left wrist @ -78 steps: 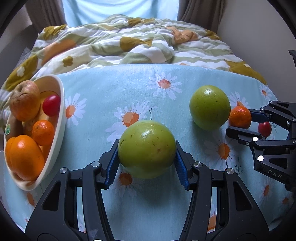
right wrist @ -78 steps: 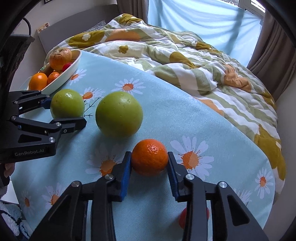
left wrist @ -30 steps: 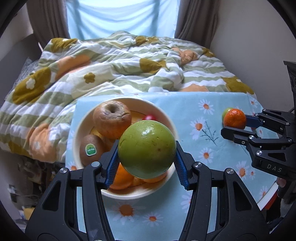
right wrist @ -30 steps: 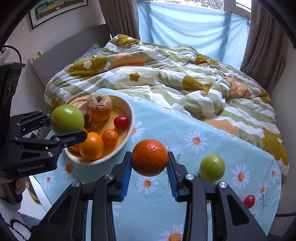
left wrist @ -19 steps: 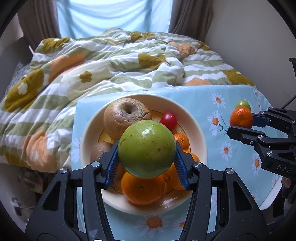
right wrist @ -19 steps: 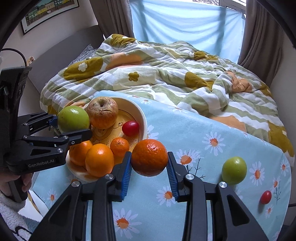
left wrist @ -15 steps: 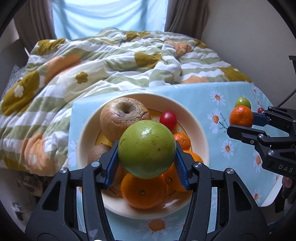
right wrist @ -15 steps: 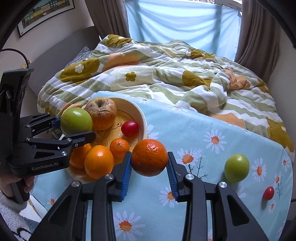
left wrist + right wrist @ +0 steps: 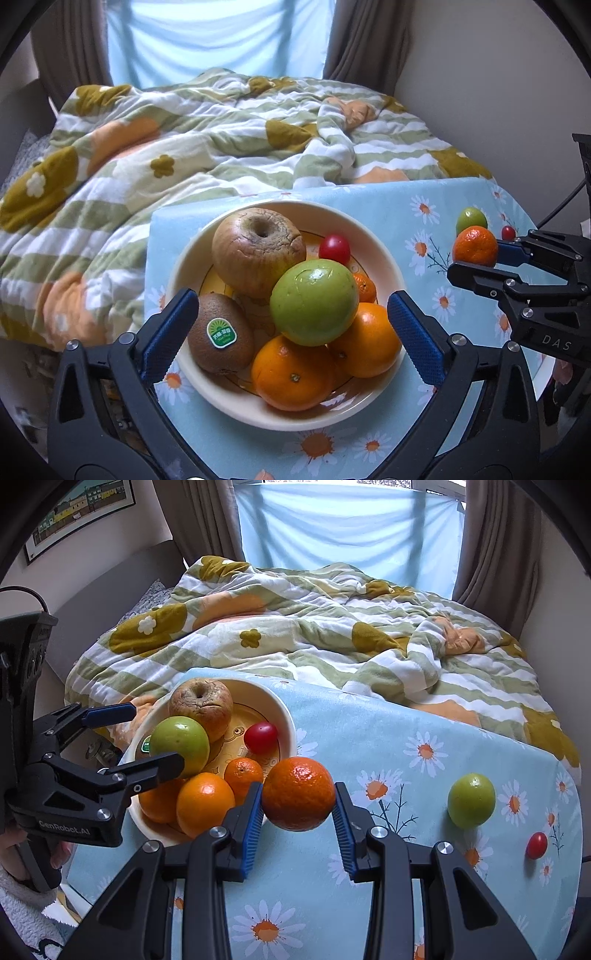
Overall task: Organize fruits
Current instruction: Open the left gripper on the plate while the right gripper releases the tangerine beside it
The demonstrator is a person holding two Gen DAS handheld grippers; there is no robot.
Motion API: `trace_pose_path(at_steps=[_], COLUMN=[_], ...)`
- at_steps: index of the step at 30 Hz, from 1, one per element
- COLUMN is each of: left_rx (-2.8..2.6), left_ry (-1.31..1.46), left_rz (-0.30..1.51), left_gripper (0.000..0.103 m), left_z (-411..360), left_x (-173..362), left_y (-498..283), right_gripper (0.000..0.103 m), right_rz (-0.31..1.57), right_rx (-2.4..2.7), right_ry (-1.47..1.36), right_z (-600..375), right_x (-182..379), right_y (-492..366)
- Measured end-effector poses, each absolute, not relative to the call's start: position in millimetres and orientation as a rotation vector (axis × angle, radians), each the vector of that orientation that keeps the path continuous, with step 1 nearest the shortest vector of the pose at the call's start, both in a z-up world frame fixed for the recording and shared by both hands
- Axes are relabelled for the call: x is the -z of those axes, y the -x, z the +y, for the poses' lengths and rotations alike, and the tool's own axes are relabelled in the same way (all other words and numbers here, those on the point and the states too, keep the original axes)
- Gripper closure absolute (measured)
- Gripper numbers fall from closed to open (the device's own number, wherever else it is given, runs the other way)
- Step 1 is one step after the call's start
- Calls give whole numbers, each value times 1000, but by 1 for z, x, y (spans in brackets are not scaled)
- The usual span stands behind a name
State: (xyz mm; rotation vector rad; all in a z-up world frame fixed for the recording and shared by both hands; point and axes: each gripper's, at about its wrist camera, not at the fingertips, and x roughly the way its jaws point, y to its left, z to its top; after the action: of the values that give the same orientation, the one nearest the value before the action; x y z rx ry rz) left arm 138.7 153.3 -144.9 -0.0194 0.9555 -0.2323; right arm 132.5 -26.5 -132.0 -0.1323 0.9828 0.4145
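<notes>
My left gripper (image 9: 290, 299) hangs over the cream bowl (image 9: 391, 258) with its jaws opening, and the pads stand clear of the large green fruit (image 9: 314, 301). That fruit rests on two oranges (image 9: 291, 373) in the bowl, beside a wrinkled apple (image 9: 258, 254), a kiwi (image 9: 219, 334) and a cherry tomato (image 9: 334, 248). My right gripper (image 9: 297, 794) is shut on a mandarin (image 9: 298, 793), held in the air just right of the bowl (image 9: 284, 709). A smaller green fruit (image 9: 471, 800) and a cherry tomato (image 9: 536, 844) lie on the daisy cloth at the right.
The table's daisy cloth (image 9: 369, 738) ends at the bed, where a rumpled flowered quilt (image 9: 314, 635) lies. The bowl sits near the table's left corner. A person's hand (image 9: 11, 838) holds the left gripper's handle. A wall stands to the right.
The left jaws have swung wide and let go of the large green fruit, which now lies in the bowl. The right gripper with the mandarin has drifted closer to the bowl.
</notes>
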Motion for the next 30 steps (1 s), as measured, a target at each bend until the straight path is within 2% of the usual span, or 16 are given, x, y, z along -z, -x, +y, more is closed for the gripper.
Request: trace_pose_path(at_steps=[12,30], left_rx=[140,-6], left_ry=[60,65], left_rz=[989,1041], left_gripper=[0,0], left_z=[161,143], left_x=[136,146], left_y=[-114,-97], right_gripper=[69,69], right_rz=[971,1060], right_rx=[-528,-666], right_ry=[159,228], right_z=[-14,10], right_x=[120,155], right_y=[-152,-194])
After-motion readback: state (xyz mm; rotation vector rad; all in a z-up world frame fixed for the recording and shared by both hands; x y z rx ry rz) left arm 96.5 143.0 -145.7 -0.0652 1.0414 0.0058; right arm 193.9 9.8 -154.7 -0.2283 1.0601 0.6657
